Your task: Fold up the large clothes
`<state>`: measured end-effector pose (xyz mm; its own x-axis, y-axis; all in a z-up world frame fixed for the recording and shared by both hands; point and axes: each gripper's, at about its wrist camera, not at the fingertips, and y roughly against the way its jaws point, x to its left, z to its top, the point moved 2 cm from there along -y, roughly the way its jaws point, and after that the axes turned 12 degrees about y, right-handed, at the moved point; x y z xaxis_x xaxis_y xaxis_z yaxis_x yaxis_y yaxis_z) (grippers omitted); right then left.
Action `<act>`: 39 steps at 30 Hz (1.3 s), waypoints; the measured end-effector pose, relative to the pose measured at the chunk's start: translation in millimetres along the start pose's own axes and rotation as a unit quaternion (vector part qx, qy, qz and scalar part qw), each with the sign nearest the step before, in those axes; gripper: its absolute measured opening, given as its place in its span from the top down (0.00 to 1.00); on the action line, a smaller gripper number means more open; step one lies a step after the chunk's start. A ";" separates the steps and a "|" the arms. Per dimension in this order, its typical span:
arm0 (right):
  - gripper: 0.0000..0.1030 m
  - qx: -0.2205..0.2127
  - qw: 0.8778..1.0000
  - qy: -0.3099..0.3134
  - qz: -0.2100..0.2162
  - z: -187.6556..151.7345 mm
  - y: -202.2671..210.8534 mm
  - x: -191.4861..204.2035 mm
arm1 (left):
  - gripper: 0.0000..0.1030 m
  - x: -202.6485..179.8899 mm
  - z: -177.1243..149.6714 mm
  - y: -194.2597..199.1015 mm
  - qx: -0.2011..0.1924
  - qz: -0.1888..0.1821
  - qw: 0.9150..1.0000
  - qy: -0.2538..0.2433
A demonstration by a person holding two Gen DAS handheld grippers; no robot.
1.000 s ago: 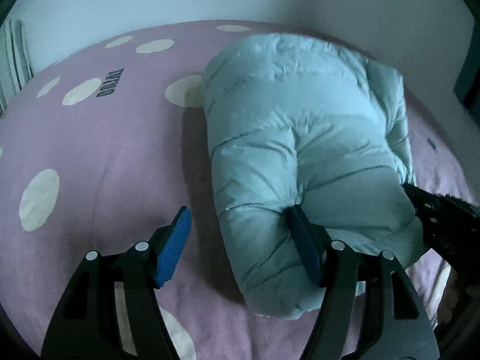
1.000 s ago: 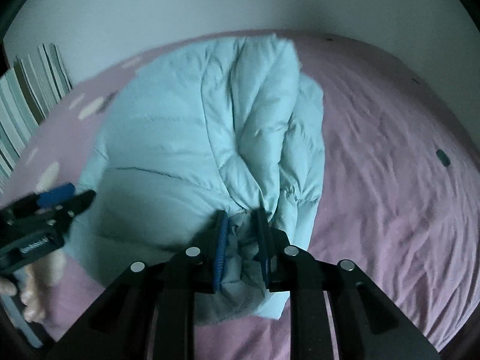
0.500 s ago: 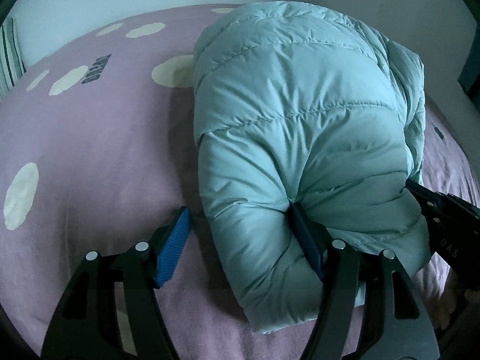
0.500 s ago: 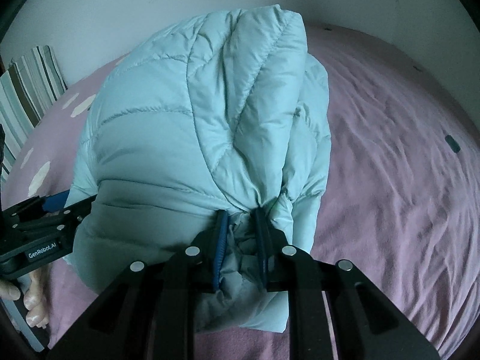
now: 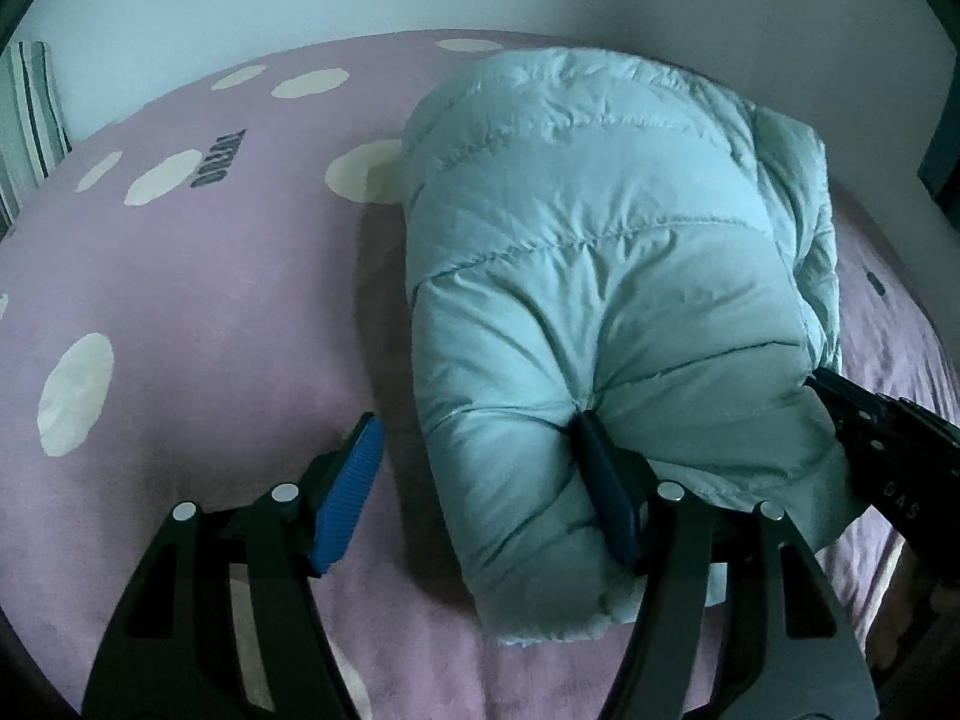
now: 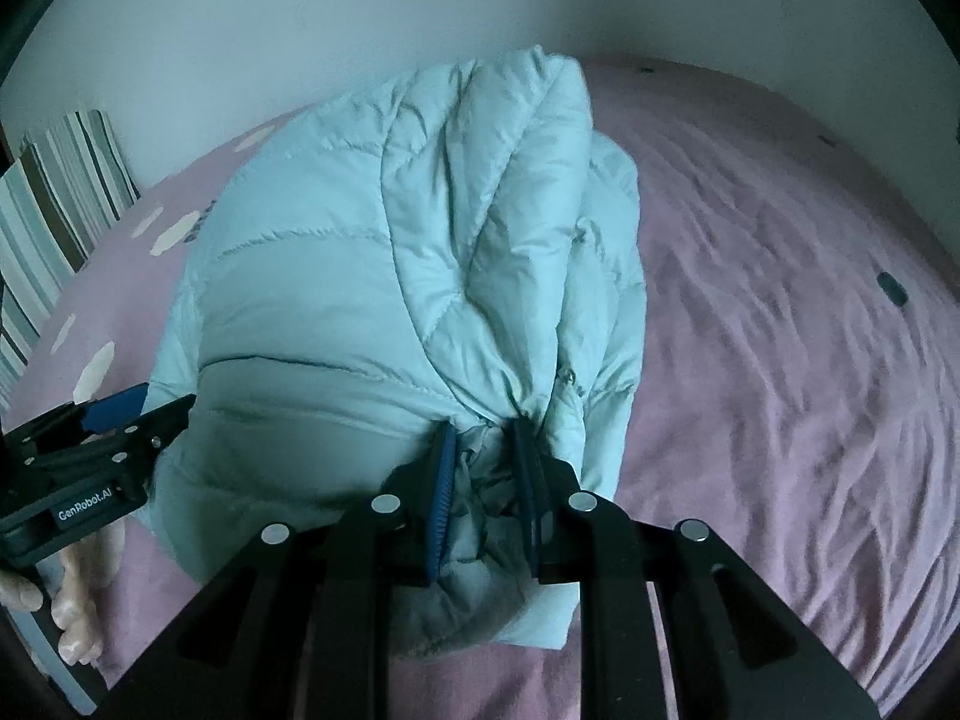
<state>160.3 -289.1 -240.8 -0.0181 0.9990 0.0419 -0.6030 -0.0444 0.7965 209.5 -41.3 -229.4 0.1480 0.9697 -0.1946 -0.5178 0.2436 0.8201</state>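
On the purple bedspread (image 5: 180, 312), right tongs (image 6: 480, 492) pinch the puffer jacket (image 5: 600, 276) (pale blue); left tongs (image 5: 480, 480) gape.

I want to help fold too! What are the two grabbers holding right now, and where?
The right gripper pinches a bunched edge of the puffer jacket. The left gripper stands open, one finger pushed against the jacket's near end.

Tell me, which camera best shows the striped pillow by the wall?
The right wrist view: the striped pillow fills much of its left edge, stripes clear. The left wrist view catches only a narrow sliver at its far left edge.
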 end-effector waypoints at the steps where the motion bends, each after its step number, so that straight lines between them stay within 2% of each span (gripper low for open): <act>1: 0.81 -0.001 1.000 0.000 0.000 1.0 4.6 -2.3 | 0.36 0.9 1.3 2.9 -0.001 -0.001 1.000 0.002; 4: 0.80 -0.010 1.000 -0.001 0.001 4.9 19.0 -8.0 | 0.36 3.3 8.8 17.3 -0.008 -0.006 1.000 0.006; 8: 0.80 -0.041 0.999 -0.002 0.003 24.8 39.4 -12.6 | 0.36 5.1 34.0 41.2 -0.043 -0.023 0.999 0.016; 11: 0.80 -0.058 0.998 0.004 -0.004 50.5 40.7 -19.0 | 0.36 1.5 58.8 36.1 -0.053 -0.017 0.998 0.006; 14: 0.80 -0.070 0.998 0.005 -0.006 76.9 29.4 -22.7 | 0.36 -4.4 80.3 14.8 -0.035 -0.023 0.999 0.004; 19: 0.80 -0.047 0.999 0.011 -0.006 97.4 -4.2 -24.3 | 0.36 -19.2 93.7 -17.7 -0.024 0.001 0.999 -0.021; 25: 0.81 0.012 1.000 0.002 -0.010 92.3 -51.7 -34.9 | 0.36 -29.5 92.0 -51.3 0.016 0.009 0.999 -0.040; 28: 0.82 0.036 0.999 -0.001 -0.007 85.9 -71.7 -37.8 | 0.37 -38.4 85.8 -66.1 0.025 0.029 0.997 -0.064; 32: 0.83 0.041 0.999 -0.011 -0.006 83.0 -82.5 -40.0 | 0.40 -41.5 82.3 -78.0 0.032 0.038 0.997 -0.066; 39: 0.83 0.038 0.999 -0.015 -0.011 81.9 -90.8 -38.7 | 0.40 -38.7 80.0 -90.4 0.039 0.027 0.997 -0.053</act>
<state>281.1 -324.7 -265.3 0.0186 0.9990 0.0416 -0.5405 -0.0249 0.8409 318.0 -102.5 -253.0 0.2122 0.9727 -0.0938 -0.4614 0.1843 0.8678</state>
